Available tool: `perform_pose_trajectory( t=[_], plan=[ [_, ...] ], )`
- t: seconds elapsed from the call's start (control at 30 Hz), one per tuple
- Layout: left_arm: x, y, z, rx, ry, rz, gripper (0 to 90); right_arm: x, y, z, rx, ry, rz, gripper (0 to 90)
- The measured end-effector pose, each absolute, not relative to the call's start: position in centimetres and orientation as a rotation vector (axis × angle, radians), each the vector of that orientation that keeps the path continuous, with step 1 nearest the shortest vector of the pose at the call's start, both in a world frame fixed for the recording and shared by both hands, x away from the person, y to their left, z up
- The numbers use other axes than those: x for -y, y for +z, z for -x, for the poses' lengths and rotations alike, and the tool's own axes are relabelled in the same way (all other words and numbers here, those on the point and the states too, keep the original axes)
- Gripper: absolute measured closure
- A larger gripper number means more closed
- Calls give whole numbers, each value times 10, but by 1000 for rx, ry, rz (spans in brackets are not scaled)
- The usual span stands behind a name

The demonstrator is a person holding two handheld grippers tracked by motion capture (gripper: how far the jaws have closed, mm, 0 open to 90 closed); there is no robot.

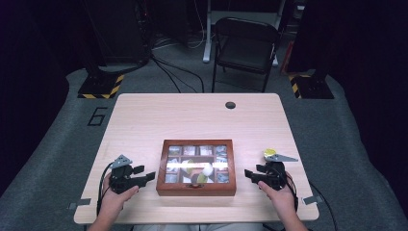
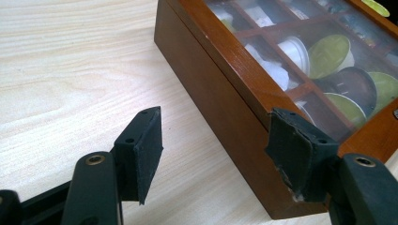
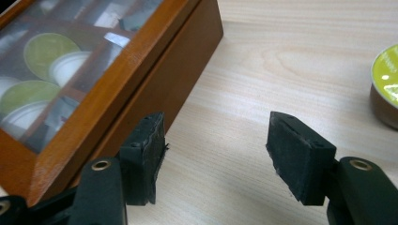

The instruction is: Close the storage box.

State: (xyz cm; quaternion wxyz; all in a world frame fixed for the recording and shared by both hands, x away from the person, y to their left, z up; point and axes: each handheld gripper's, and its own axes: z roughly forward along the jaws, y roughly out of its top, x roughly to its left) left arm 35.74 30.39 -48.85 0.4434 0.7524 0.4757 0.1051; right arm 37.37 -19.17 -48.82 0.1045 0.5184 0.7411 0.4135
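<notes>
A brown wooden box (image 1: 196, 189) with a glass lid lies shut near the table's front edge; through the lid I see compartments with packets and green, white and dark capsules (image 2: 331, 55). My left gripper (image 1: 148, 173) stands just left of the box, jaws open, pointing at its side. In the left gripper view the left gripper (image 2: 216, 154) has the box's near corner (image 2: 211, 93) ahead of it, nothing between the pads. My right gripper (image 1: 248, 174) stands just right of the box, open and empty. A loose green-topped capsule (image 3: 387, 89) sits on the table beside the right gripper (image 3: 218, 157).
The light wooden table (image 1: 192, 115) has a round cable hole (image 1: 230, 105) at the back. A black folding chair (image 1: 245, 43) stands on the floor behind the table. Cables trail from both grippers over the front edge.
</notes>
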Motion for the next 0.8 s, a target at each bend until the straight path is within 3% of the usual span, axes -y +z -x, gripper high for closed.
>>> perform_pose_trajectory(
  t=[0.8],
  plan=[
    [-300,-488,-362,-1166,207,-1856,349,192,-485,-364,-2195,1259,-1447,345]
  ],
)
